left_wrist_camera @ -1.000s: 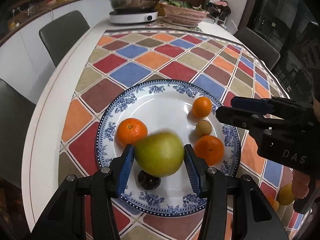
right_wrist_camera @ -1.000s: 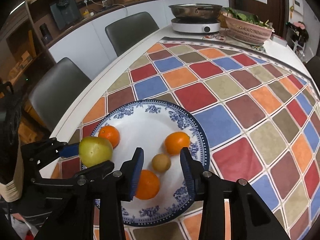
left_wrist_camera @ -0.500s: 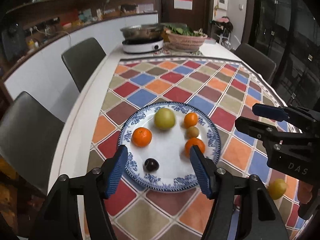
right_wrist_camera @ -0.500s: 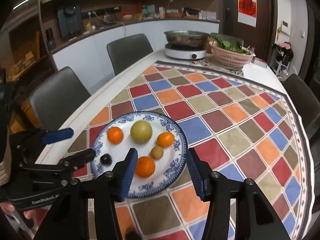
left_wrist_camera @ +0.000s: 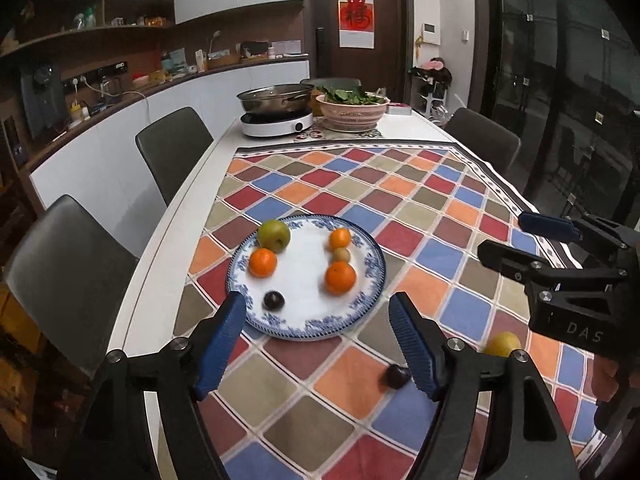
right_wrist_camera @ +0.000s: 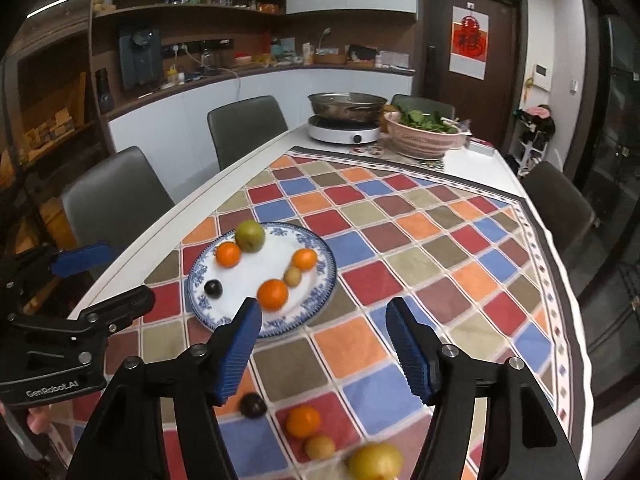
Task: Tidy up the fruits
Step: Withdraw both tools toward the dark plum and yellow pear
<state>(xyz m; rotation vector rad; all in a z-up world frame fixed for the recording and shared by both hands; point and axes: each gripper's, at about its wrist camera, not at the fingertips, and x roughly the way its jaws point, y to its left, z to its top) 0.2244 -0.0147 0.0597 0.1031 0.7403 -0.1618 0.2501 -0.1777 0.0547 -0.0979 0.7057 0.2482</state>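
A blue-and-white plate (left_wrist_camera: pixel 372 280) (right_wrist_camera: pixel 324 280) holds a green pear (left_wrist_camera: pixel 273 235) (right_wrist_camera: pixel 249 235), three oranges (left_wrist_camera: pixel 340 278) (right_wrist_camera: pixel 272 294), a small brown fruit (left_wrist_camera: pixel 341 255) and a dark plum (left_wrist_camera: pixel 273 301) (right_wrist_camera: pixel 213 288). On the cloth nearer me lie a dark plum (left_wrist_camera: pixel 397 376) (right_wrist_camera: pixel 253 405), an orange (right_wrist_camera: pixel 303 421), a small yellow fruit (right_wrist_camera: pixel 320 447) and a yellow pear (left_wrist_camera: pixel 502 344) (right_wrist_camera: pixel 375 461). My left gripper (left_wrist_camera: pixel 318 344) is open and empty, pulled back from the plate. My right gripper (right_wrist_camera: pixel 324 348) is open and empty above the loose fruits.
A checkered cloth (left_wrist_camera: pixel 400 208) covers the white table. A pan on a cooker (left_wrist_camera: pixel 276 114) and a basket of greens (left_wrist_camera: pixel 352 110) stand at the far end. Grey chairs (left_wrist_camera: pixel 172 148) line the left side and one stands at the right (left_wrist_camera: pixel 484 140).
My left gripper has let go of the green pear onto the plate. Both grippers have drawn back and up from the plate, bringing the loose fruits on the cloth into view.
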